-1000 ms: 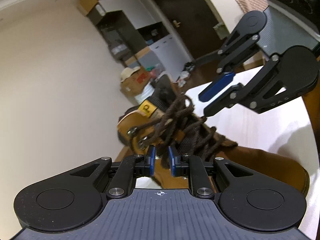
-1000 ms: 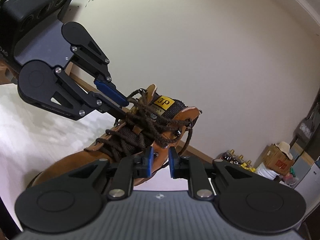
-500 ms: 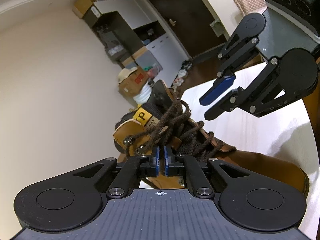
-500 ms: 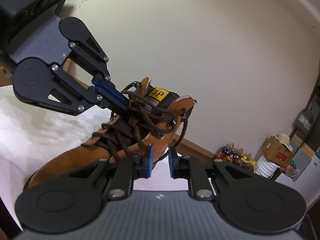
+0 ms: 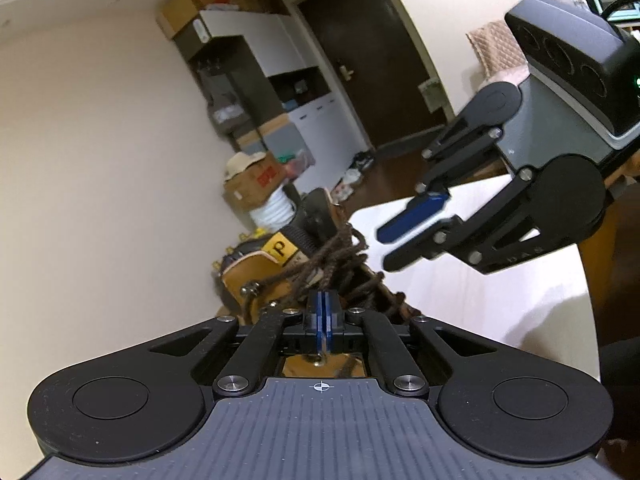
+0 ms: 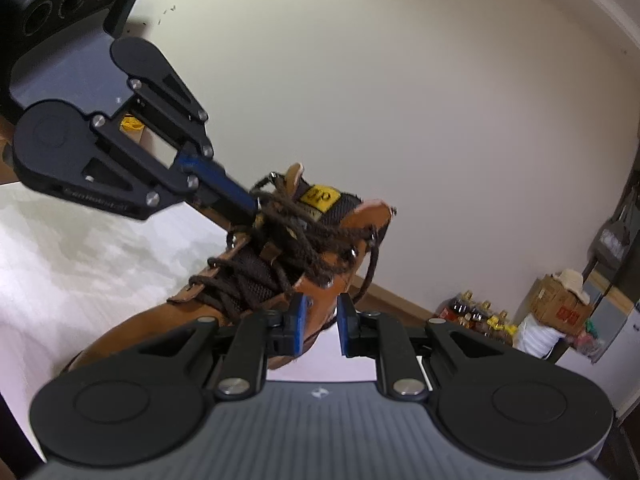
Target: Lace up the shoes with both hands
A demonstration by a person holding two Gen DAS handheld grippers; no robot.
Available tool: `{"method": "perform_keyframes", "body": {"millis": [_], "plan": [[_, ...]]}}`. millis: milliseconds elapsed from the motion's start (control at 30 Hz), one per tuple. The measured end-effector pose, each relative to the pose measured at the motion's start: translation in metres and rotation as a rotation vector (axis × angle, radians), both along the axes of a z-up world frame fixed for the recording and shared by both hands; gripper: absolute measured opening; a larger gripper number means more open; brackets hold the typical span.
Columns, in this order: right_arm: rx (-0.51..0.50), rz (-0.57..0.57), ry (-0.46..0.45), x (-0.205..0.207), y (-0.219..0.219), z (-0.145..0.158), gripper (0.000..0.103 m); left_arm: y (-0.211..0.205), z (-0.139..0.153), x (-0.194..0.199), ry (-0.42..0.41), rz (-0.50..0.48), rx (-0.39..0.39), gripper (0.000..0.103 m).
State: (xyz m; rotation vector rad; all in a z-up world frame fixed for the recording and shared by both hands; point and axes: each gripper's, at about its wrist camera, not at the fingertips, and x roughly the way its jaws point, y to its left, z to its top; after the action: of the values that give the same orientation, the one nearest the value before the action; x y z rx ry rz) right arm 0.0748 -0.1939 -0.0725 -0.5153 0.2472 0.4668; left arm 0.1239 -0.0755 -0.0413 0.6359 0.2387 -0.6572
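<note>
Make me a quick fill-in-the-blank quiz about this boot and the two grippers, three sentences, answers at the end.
1. The boot is laced with dark ____ laces.
2. The tag on the boot's tongue is ____ with black print.
3. The right gripper has its jaws ____, while the left gripper has just closed at the laces.

Answers: brown; yellow; open

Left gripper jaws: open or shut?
Shut. The left gripper has just been closing; its blue pads meet at the boot, lace apparently pinched.
</note>
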Motion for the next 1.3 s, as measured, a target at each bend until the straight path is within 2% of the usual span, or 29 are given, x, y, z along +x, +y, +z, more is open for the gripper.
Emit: {"method": "perform_keyframes", "body": {"millis": [233, 433, 533, 600, 700, 833, 967, 1033, 1100, 1200, 1300], "plan": [[-0.186, 0.014, -0.155, -0.006, 0.022, -0.008, 0.018, 0.003, 0.003, -0.002, -0.018, 0.009, -0.002, 0.001], [-0.274, 0.030, -0.212, -0.006, 0.032, -0.015, 0.017, 0.002, 0.003, -0.002, -0.027, 0.013, 0.003, 0.002], [-0.304, 0.035, -0.236, -0.006, 0.035, -0.016, 0.010, 0.000, 0.001, -0.005, -0.030, 0.012, 0.009, 0.002], [-0.278, 0.045, -0.215, -0.009, 0.032, -0.013, 0.003, 0.000, 0.001, -0.006, -0.036, 0.015, 0.008, 0.002], [-0.197, 0.053, -0.189, -0.015, 0.023, -0.003, 0.003, 0.001, 0.001, -0.008, -0.050, 0.022, -0.006, 0.002], [-0.101, 0.070, -0.205, -0.027, 0.012, 0.013, 0.001, 0.000, 0.000, -0.008, -0.047, 0.023, -0.012, 0.002], [-0.113, 0.076, -0.216, -0.023, 0.012, 0.014, 0.001, -0.005, -0.004, -0.013, -0.073, 0.019, 0.042, 0.003], [-0.110, 0.060, -0.199, -0.018, 0.009, 0.012, 0.001, -0.004, -0.002, -0.015, -0.080, 0.010, 0.052, 0.008], [-0.107, 0.042, -0.184, -0.013, 0.006, 0.011, 0.005, -0.001, 0.000, -0.016, -0.095, 0.005, 0.059, 0.008], [-0.117, 0.023, -0.171, -0.008, 0.003, 0.007, 0.013, -0.002, 0.000, -0.016, -0.158, 0.038, 0.097, 0.008], [-0.112, 0.005, -0.157, -0.004, 0.000, 0.005, 0.013, -0.007, -0.004, -0.012, -0.197, 0.039, 0.147, 0.008]]}}
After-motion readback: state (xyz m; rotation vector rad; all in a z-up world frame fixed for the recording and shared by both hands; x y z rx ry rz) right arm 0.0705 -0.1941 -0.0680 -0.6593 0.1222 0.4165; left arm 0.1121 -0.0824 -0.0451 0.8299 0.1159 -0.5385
